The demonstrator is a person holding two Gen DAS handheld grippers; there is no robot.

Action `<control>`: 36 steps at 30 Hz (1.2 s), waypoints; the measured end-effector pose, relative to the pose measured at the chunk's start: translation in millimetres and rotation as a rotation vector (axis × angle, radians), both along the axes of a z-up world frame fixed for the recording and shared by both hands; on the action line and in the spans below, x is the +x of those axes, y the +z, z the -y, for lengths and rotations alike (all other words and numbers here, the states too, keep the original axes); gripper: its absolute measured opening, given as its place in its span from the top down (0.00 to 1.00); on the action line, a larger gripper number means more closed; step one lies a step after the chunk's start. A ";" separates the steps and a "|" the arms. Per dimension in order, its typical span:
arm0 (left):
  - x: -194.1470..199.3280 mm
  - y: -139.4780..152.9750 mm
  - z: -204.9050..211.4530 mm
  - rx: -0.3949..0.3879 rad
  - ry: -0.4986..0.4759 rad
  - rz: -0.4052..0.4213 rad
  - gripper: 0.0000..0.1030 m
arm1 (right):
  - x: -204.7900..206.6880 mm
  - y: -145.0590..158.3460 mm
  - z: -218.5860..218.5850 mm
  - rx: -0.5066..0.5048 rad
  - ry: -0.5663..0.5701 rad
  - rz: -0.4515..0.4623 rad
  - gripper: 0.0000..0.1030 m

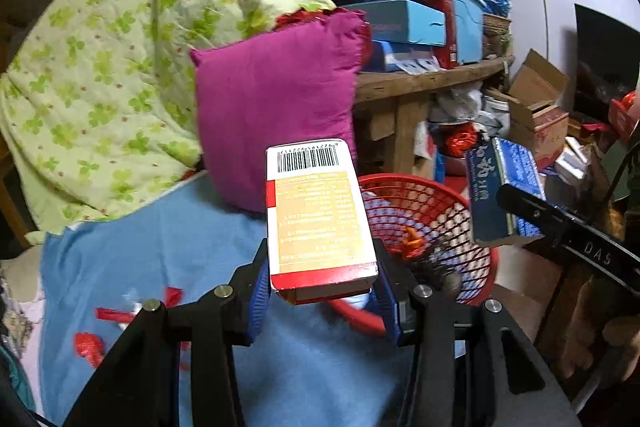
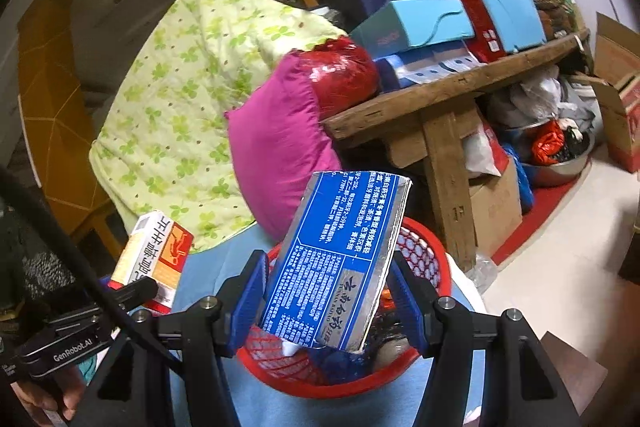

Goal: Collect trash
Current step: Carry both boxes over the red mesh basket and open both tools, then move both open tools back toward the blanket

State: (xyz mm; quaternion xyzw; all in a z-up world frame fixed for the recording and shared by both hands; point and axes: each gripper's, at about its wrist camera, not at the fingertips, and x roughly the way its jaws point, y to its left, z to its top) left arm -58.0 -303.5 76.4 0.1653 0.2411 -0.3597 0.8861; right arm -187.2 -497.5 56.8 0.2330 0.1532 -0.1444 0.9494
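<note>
Blue carton (image 2: 336, 259) clamped in right tongs (image 2: 326, 301), seemingly over basket (image 2: 428, 251)

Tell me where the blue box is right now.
The blue box is clamped in the right gripper, held just above the red basket beside the magenta pillow.

The red-and-yellow carton (image 1: 320, 227) is smooth printed cardboard. The blue box (image 2: 336, 259) is glossy card with silvery foil edges. The red basket (image 1: 432, 211) is perforated plastic. At 12 o'clock, the magenta pillow (image 1: 276, 107) is matt cloth; the bench (image 2: 440, 99) is rough wood.
</note>
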 end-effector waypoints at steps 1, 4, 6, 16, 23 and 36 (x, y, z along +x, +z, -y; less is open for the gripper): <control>1.1 -1.4 6.0 -0.002 -0.008 -0.011 0.53 | -1.0 -0.8 3.4 0.011 -0.006 0.002 0.39; 2.0 -6.6 22.2 -0.005 -0.037 -0.032 0.53 | -5.8 -3.5 13.3 0.037 -0.025 0.006 0.39; 2.4 -10.6 31.8 0.000 -0.052 -0.039 0.53 | -8.8 -4.2 18.0 0.042 -0.037 0.007 0.38; 17.3 -29.8 40.6 -0.030 -0.079 -0.101 0.42 | 20.4 -10.0 38.1 0.122 0.006 -0.008 0.31; 33.8 -43.6 -30.0 -0.027 0.048 -0.112 0.41 | 52.2 -27.3 27.8 0.198 0.032 -0.048 0.28; 70.3 -95.8 -259.2 -0.035 0.535 -0.116 0.38 | 90.8 -3.6 -99.6 -0.059 0.262 0.079 0.28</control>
